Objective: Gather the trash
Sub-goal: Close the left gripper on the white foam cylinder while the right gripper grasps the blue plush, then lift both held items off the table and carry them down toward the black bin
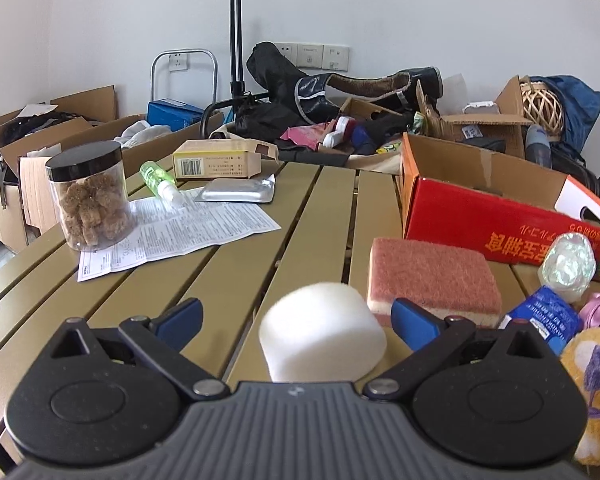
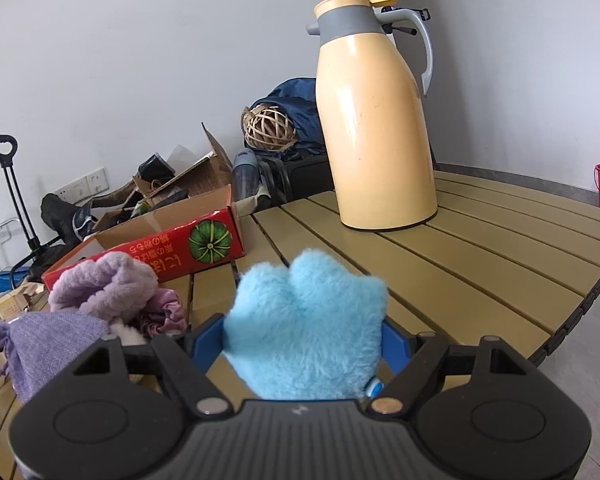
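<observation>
Now | table (image 1: pixel 240 264): you work at its near edge | red box (image 1: pixel 500 216) stands toward its far right | left gripper (image 1: pixel 296 320) spread, white foam block (image 1: pixel 320 332) loose between its fingers, could roll off | right gripper (image 2: pixel 302 344) pinches blue plush (image 2: pixel 304 320), soft pile may slip.

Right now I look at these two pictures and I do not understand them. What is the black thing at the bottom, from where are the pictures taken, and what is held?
The black shapes are two hand-held grippers; a person carries one in each hand, and each has a camera that looks along its blue fingers. In the left picture the left gripper is open, with a white foam block between its fingers. On the slatted table lie a pink sponge, a jar, a printed sheet and a red box. In the right picture the right gripper is closed on a blue plush toy; a yellow thermos jug stands behind it.
</observation>
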Motion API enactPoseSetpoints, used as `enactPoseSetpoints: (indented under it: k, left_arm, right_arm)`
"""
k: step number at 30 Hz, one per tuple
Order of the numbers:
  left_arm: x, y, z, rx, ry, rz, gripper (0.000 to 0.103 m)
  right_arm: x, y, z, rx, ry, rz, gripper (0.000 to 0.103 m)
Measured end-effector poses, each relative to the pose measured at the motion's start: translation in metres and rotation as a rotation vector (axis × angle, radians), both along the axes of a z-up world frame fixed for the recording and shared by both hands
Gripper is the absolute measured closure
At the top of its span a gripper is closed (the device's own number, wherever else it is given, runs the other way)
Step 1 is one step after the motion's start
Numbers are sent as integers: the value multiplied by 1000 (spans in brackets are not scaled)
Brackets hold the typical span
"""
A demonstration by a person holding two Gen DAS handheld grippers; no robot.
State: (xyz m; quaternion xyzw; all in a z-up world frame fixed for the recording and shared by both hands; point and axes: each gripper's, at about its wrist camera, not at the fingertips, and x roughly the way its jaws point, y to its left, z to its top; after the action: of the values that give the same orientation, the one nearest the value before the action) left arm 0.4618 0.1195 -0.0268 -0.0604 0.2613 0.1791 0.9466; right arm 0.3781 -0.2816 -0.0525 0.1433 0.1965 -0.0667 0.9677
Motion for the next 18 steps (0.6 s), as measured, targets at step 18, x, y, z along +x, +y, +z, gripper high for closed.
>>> enactPoseSetpoints:
  k: [18]
  left_arm:
    - [-1,-4,-4,-2,-9,-43,46]
  right_arm:
    - [-2,5,0,2,5,23,24]
